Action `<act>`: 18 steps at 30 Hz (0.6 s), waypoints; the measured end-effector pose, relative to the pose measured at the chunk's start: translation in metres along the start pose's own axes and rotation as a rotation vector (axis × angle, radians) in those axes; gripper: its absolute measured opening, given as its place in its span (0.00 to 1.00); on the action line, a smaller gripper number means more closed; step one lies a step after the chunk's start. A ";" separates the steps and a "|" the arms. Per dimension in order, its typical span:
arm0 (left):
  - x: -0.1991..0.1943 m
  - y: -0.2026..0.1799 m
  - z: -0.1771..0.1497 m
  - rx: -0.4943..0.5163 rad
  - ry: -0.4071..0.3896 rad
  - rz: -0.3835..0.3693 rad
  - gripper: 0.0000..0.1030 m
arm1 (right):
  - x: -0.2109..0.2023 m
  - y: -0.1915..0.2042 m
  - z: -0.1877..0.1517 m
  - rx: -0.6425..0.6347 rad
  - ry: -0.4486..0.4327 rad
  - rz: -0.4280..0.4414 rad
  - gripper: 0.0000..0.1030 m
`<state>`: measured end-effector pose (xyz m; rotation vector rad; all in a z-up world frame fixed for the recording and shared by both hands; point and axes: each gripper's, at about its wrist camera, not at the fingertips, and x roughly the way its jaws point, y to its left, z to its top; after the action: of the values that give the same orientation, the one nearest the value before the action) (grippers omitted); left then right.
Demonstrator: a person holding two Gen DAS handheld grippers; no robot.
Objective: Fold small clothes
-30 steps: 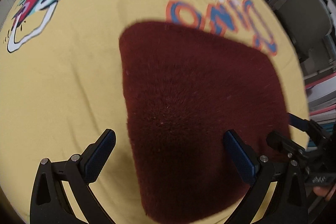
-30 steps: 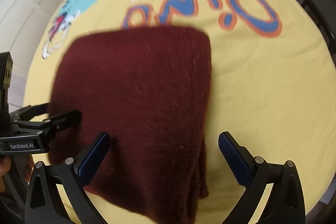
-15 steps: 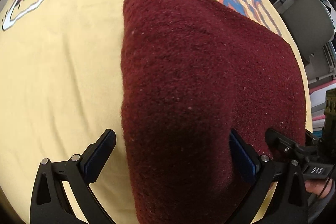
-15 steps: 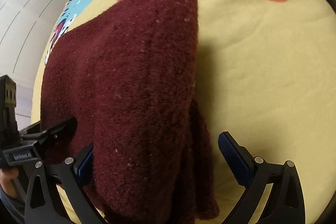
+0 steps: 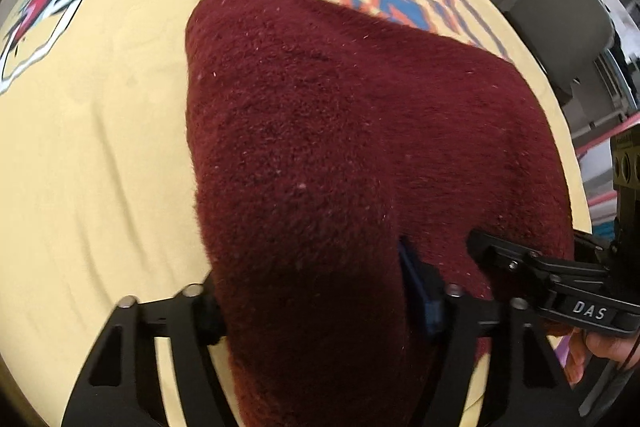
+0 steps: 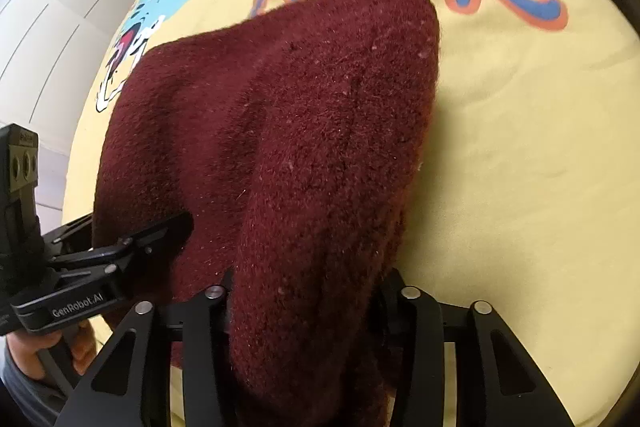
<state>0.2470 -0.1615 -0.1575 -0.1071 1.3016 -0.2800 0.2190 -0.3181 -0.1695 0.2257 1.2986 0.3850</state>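
A dark red fuzzy knit garment point(image 5: 340, 127) point(image 6: 300, 107) lies folded on a yellow cloth point(image 5: 100, 147) point(image 6: 520, 167) printed with a dinosaur and lettering. My left gripper point(image 5: 312, 291) straddles the garment's near left edge. Its jaws are closing, with a bunched ridge of the knit pressed between the pads. My right gripper point(image 6: 308, 299) does the same at the near right edge, jaws closing onto a thick fold. Each gripper shows in the other's view: the right gripper point(image 5: 520, 259) at the side of one, the left gripper point(image 6: 132, 247) at the side of the other. The pads are mostly buried in fabric.
A grey chair point(image 5: 560, 19) and cluttered shelves stand past the yellow cloth's far right edge. White cabinet doors point(image 6: 52, 27) lie beyond its left side. A person's hand point(image 6: 76, 343) holds the left gripper's handle.
Both pairs of jaws went from wide apart to narrowed on the garment's near edge. The knit now rises bunched between the fingers and fills more of each view.
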 end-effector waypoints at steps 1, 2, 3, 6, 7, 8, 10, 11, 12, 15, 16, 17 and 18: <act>-0.005 0.001 0.000 0.007 -0.002 -0.011 0.50 | -0.006 0.004 0.000 -0.009 -0.014 0.002 0.40; -0.009 0.000 0.000 0.015 -0.006 -0.020 0.45 | -0.016 0.013 0.000 -0.029 -0.035 0.009 0.40; -0.016 0.000 0.000 0.028 -0.011 -0.032 0.43 | -0.023 0.020 0.000 -0.048 -0.048 0.016 0.39; -0.039 -0.003 0.001 0.064 -0.039 -0.059 0.41 | -0.042 0.048 0.003 -0.102 -0.081 0.039 0.39; -0.049 -0.002 0.001 0.082 -0.051 -0.055 0.41 | -0.046 0.060 0.005 -0.117 -0.092 0.042 0.39; -0.060 0.000 0.001 0.096 -0.065 -0.054 0.41 | -0.049 0.068 0.006 -0.126 -0.099 0.047 0.39; -0.077 0.007 -0.002 0.101 -0.086 -0.059 0.41 | -0.051 0.090 0.010 -0.146 -0.115 0.061 0.39; -0.087 0.017 -0.003 0.093 -0.099 -0.060 0.41 | -0.048 0.104 0.012 -0.161 -0.117 0.066 0.39; -0.094 0.024 -0.005 0.088 -0.109 -0.057 0.42 | -0.045 0.113 0.012 -0.169 -0.117 0.067 0.39; -0.113 0.051 -0.011 0.070 -0.135 -0.033 0.42 | -0.026 0.145 0.013 -0.197 -0.100 0.051 0.39; -0.119 0.061 -0.017 0.059 -0.136 -0.025 0.42 | -0.018 0.153 0.012 -0.200 -0.094 0.042 0.39; -0.120 0.074 -0.022 0.043 -0.133 -0.015 0.42 | -0.008 0.162 0.010 -0.209 -0.088 0.029 0.39; -0.119 0.080 -0.027 0.036 -0.131 -0.010 0.42 | 0.001 0.166 0.007 -0.217 -0.081 0.014 0.39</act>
<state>0.2044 -0.0513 -0.0720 -0.1000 1.1661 -0.2996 0.2005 -0.1652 -0.1060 0.0673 1.1659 0.5201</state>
